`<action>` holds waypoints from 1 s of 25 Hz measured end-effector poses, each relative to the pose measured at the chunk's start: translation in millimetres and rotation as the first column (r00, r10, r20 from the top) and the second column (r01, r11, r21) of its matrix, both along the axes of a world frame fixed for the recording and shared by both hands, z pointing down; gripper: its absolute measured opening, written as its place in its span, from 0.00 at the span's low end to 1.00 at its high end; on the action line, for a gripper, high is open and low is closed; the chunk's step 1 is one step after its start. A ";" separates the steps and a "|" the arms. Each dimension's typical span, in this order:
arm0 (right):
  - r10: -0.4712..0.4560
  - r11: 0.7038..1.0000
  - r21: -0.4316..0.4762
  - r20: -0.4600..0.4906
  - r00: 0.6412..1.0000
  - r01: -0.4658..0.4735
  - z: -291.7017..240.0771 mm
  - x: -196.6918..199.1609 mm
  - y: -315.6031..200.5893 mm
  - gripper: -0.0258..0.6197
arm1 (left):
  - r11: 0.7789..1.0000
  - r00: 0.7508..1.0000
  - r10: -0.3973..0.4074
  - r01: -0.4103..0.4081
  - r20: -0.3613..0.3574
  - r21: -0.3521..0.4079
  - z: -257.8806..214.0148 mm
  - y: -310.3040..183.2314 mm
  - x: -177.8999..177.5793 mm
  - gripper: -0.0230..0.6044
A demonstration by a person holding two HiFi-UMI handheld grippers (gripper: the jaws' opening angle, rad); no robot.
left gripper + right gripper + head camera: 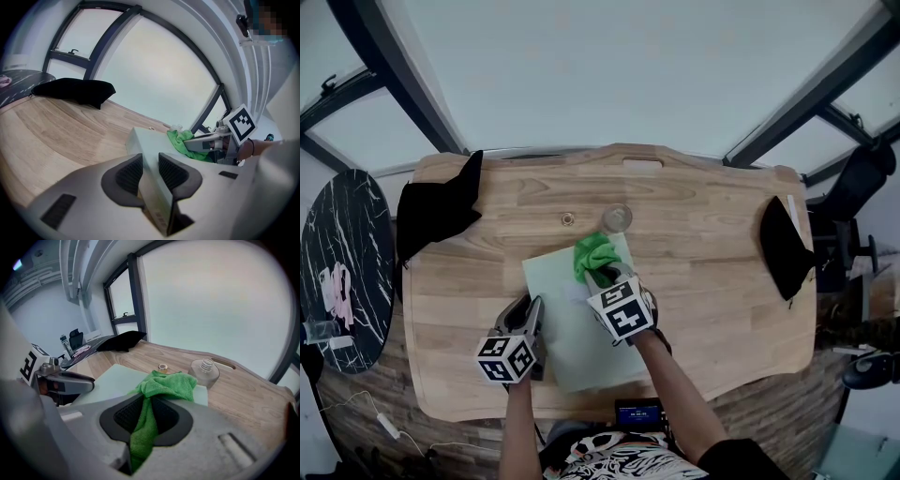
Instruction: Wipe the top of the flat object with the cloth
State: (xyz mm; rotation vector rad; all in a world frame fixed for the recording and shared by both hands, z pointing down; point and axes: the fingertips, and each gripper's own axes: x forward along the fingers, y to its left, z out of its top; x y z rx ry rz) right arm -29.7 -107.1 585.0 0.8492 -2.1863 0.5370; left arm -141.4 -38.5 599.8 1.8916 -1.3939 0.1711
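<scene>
Holding cloth (593,255) at far edge of board (570,349)

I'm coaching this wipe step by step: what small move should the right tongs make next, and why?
Probably drag the green cloth back across the flat board toward its near edge. The right tongs are shut on the cloth, which lies at the board's far edge by the bottle. The near part is uncovered, and the left tongs clamp the board's edge, steadying it.
</scene>
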 end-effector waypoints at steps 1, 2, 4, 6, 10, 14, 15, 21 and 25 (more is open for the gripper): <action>-0.004 1.000 -0.006 -0.001 1.000 0.004 0.9 -0.6 0.6 0.13 | 1.000 1.000 0.000 0.000 0.002 0.001 0.1 0.0 0.0 0.21; -0.005 1.000 -0.011 -0.002 1.000 0.005 1.3 -1.0 1.2 0.13 | 1.000 1.000 0.000 0.000 0.003 0.002 0.1 -0.1 0.1 0.21; -0.004 1.000 -0.019 0.000 1.000 0.004 0.8 -2.2 1.7 0.13 | 1.000 1.000 0.000 0.000 0.003 0.002 0.1 0.0 0.4 0.21; 0.000 1.000 -0.029 0.004 1.000 0.000 1.6 -3.5 2.2 0.13 | 1.000 1.000 -0.001 0.001 0.002 0.001 0.1 0.0 0.3 0.21; -0.016 0.999 -0.047 0.020 1.000 0.017 1.4 -11.3 4.8 0.13 | 1.000 1.000 -0.002 0.002 -0.002 0.001 0.2 0.1 0.2 0.21; -0.033 0.997 -0.070 0.036 0.999 0.036 2.4 -19.2 8.5 0.13 | 1.000 1.000 -0.001 0.001 -0.002 0.000 0.2 0.2 0.4 0.21; -0.036 0.996 -0.078 0.043 0.998 0.039 2.6 -20.9 9.2 0.13 | 1.000 1.000 -0.002 0.002 -0.003 0.000 0.3 0.2 0.4 0.21; -0.055 0.990 -0.122 0.076 0.996 0.064 2.1 -27.4 10.8 0.13 | 1.000 1.000 -0.001 0.001 -0.003 -0.003 -0.3 0.3 0.2 0.21; -0.066 0.985 -0.150 0.094 0.993 0.080 2.3 -31.8 12.8 0.13 | 1.000 1.000 -0.004 0.004 -0.006 -0.004 -0.1 0.9 -0.2 0.21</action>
